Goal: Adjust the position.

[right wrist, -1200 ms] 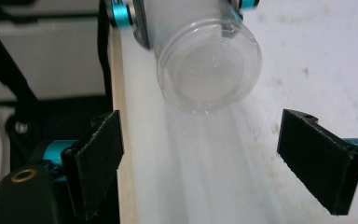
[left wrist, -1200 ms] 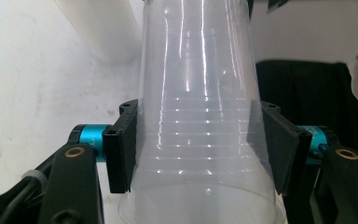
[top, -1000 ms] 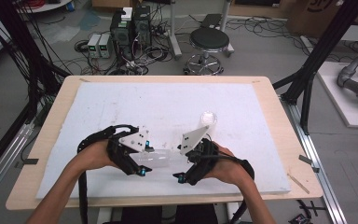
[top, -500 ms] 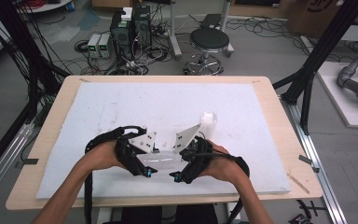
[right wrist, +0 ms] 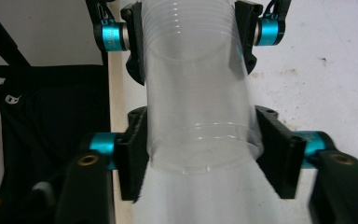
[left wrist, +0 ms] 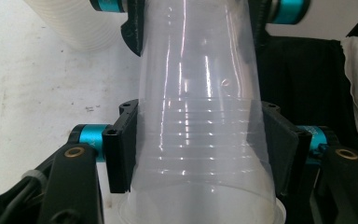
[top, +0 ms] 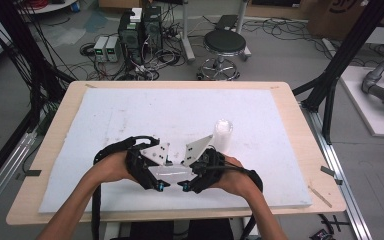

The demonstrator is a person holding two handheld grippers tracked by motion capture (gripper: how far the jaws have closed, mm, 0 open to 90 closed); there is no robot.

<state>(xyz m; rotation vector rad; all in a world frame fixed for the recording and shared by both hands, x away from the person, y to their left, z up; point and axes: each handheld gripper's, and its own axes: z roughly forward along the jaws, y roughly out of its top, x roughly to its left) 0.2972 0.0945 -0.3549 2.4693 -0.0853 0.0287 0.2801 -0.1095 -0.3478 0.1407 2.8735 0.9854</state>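
Near the front edge of the table (top: 280, 107), a clear plastic cup (top: 170, 172) lies level between the two hands. The left gripper (top: 156, 176) is clamped around its ribbed rim end. The right gripper (top: 187, 176) has just been closing, and its pads now press the cup's base end. A white stack of cups (top: 223, 132) stands just beyond the right gripper.

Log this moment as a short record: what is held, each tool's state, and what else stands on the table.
held item: nested clear plastic cups, lying level between both tools
left tool: shut on the wide, ribbed rim end
right tool: jaws have just been closing, pads now on the narrow base end
nearby: stack of white cups, upright on the white table cover, beyond the right hand
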